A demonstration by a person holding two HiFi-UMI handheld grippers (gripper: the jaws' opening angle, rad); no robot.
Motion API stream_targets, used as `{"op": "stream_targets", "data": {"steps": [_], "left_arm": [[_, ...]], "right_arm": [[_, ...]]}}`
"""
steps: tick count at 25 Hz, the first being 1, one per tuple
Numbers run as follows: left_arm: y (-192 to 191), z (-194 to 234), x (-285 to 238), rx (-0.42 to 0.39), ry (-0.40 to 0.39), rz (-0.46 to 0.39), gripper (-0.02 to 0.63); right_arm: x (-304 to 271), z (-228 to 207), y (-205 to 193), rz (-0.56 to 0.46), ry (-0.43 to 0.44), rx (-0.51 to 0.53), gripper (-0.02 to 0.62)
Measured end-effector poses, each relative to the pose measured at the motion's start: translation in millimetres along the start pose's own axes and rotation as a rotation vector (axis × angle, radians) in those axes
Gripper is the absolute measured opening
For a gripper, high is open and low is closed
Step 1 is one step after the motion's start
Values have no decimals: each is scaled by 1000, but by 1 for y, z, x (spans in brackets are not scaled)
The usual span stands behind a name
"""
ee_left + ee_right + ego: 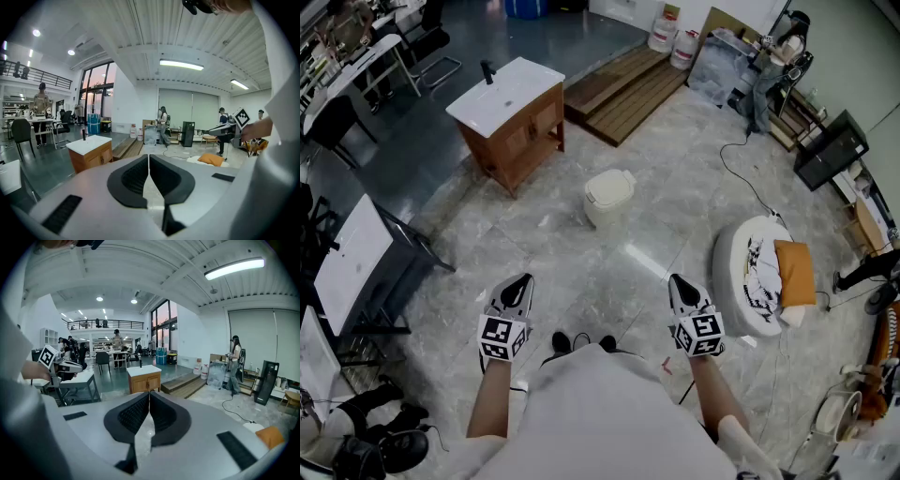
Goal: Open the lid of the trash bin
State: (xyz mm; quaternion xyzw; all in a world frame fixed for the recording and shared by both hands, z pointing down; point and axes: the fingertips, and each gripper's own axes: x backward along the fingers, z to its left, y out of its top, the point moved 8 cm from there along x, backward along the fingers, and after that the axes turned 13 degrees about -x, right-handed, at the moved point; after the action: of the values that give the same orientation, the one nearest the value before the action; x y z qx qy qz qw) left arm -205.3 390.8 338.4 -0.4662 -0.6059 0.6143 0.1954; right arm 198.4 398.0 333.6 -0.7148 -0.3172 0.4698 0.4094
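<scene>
Not started: lid down, both grippers far from the bin.
In the head view the left gripper point(518, 284) sits at 8 o'clock, jaws clenched on nothing. The cream trash bin point(607, 197) stands at 12 o'clock, its lid point(610, 185) apparently closed. The right gripper point(680, 284) sits at 4 o'clock, jaws pressed together, empty. I judge that approach, grasp and lift are all left to do.
</scene>
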Motion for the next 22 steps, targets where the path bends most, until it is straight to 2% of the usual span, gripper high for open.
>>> {"op": "stream_targets", "data": {"steps": [22], "left_arm": [[-8,18,18,-5,-32,-9,25]], "right_arm": [[-1,27,0,-14,-36,-20,32]]}}
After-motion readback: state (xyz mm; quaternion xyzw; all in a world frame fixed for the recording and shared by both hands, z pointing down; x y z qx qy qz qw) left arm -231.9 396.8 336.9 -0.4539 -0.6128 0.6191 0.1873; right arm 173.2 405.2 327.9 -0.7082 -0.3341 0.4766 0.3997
